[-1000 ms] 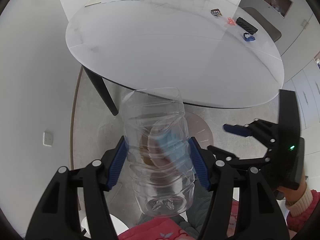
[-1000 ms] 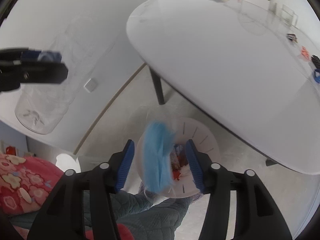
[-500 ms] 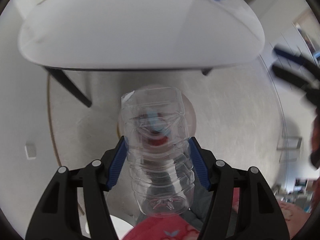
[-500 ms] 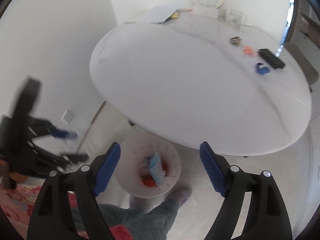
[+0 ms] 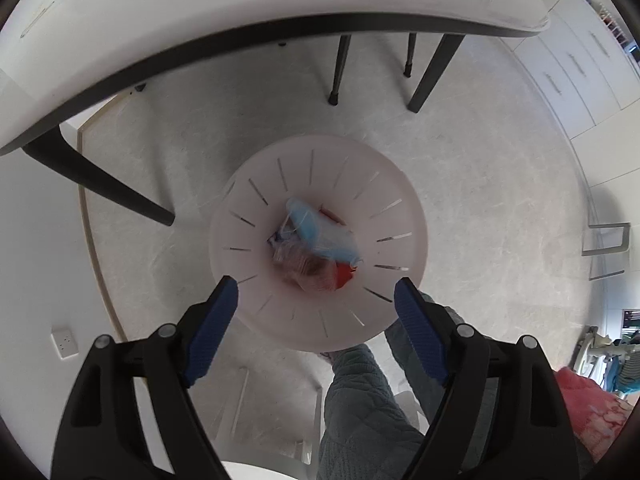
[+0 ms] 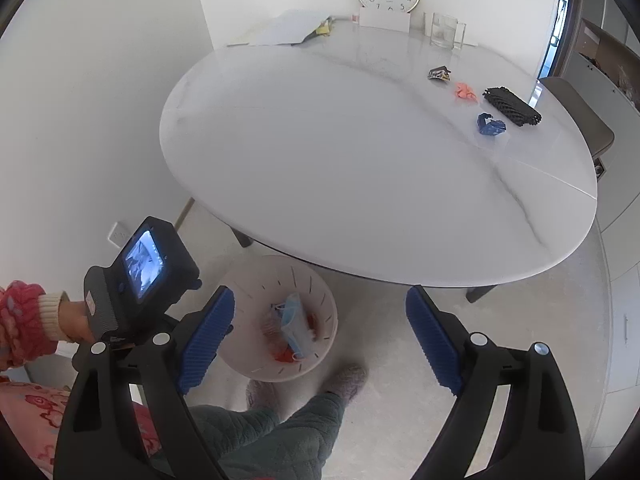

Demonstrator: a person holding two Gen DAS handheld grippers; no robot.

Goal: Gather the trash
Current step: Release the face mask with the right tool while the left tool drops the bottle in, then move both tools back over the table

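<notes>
1. Left tongs (image 5: 316, 294): jaws opening, nothing between them, pointing straight down over bin (image 5: 248, 280).
2. Right tongs (image 6: 320, 334): jaws opening too, empty, tilted down toward floor.
3. Inside bin (image 6: 320, 292): blue mask (image 5: 320, 236) on top, red scrap (image 5: 344, 274) and a clear, blurred object (image 5: 308, 268) beside it (probably crumpled plastic).
4. On table (image 6: 320, 152), far right: blue scrap (image 6: 491, 125), orange scrap (image 6: 464, 92), wrapper (image 6: 439, 73), black case (image 6: 512, 106).
5. Left hand (image 6: 76, 320) gripping tool handle, red sleeve (image 6: 22, 324) at wrist.
</notes>
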